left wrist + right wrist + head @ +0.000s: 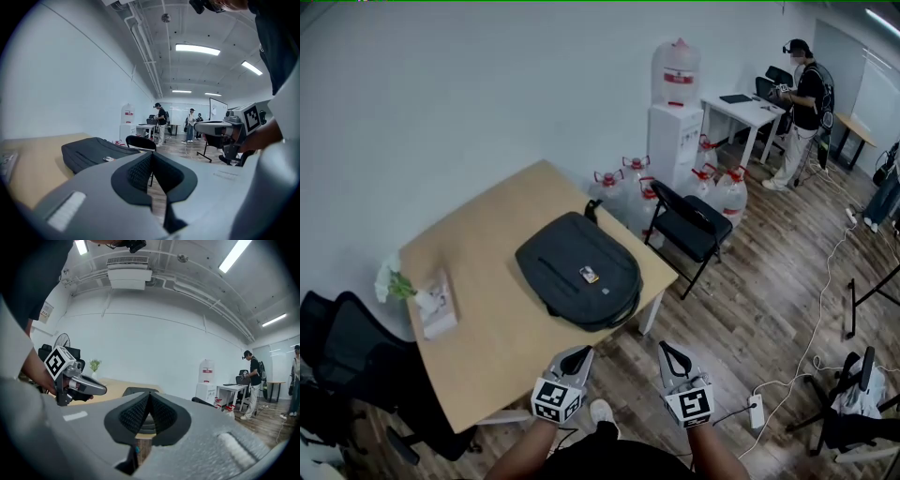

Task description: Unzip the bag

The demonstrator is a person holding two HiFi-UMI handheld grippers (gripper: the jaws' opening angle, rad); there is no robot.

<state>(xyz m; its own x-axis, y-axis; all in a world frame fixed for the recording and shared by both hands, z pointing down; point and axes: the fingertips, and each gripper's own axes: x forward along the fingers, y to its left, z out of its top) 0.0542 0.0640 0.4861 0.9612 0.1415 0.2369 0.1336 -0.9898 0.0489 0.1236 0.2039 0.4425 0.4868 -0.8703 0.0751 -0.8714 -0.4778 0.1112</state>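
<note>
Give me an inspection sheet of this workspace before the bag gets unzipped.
Surface: light wooden table, set by the white wall.
Job's things: black bag lies flat mid-table and looks closed; neither gripper touches it.
Clutter: white box and green sprig at the table's left edge.
Grippers: left gripper and right gripper by the table's near edge, jaws together, nothing between them.
Cables: white cable runs across the floor; power strip near the right gripper.
Surroundings: folding chair, water bottles, dispenser, a person at a white desk.
</note>
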